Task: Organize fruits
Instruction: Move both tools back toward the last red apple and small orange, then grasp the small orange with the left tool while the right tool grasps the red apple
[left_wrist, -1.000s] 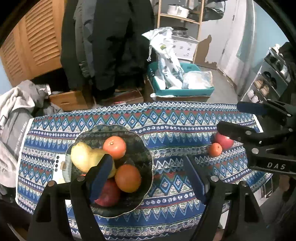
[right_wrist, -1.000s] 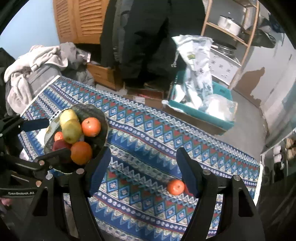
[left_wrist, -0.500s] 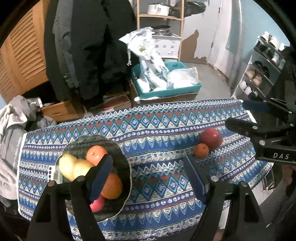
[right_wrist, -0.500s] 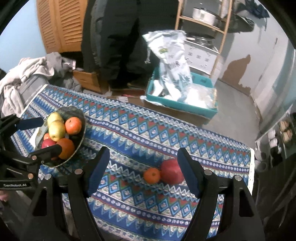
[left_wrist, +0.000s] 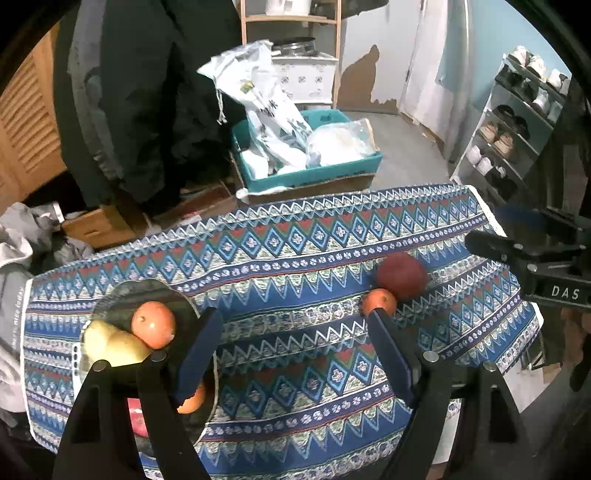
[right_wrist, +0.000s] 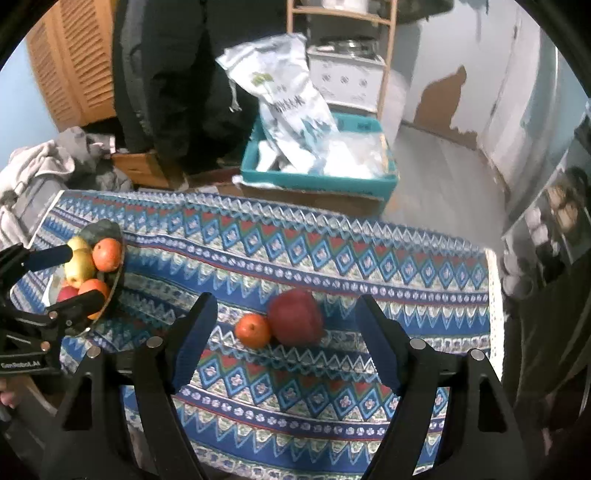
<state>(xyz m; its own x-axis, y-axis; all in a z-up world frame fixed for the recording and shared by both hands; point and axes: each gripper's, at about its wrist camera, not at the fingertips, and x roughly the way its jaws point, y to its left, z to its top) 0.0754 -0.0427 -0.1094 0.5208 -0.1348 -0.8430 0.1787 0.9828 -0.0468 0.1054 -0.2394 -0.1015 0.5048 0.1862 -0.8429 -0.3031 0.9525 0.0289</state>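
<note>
The red apple (right_wrist: 295, 316) lies on the patterned cloth (right_wrist: 332, 254), well right of the bowl (right_wrist: 117, 236), with a small orange (right_wrist: 253, 329) touching its left side. The bowl already holds pears and oranges. The right gripper (right_wrist: 284, 332) hangs above the pair, its jaws opening with nothing between them yet. The left gripper (left_wrist: 295, 350) is also opening and empty, right of the bowl. Both fruits look firm, round and smooth, likely to roll or slip. I would take the apple across its widest middle, squeezing gently to avoid bruising.
</note>
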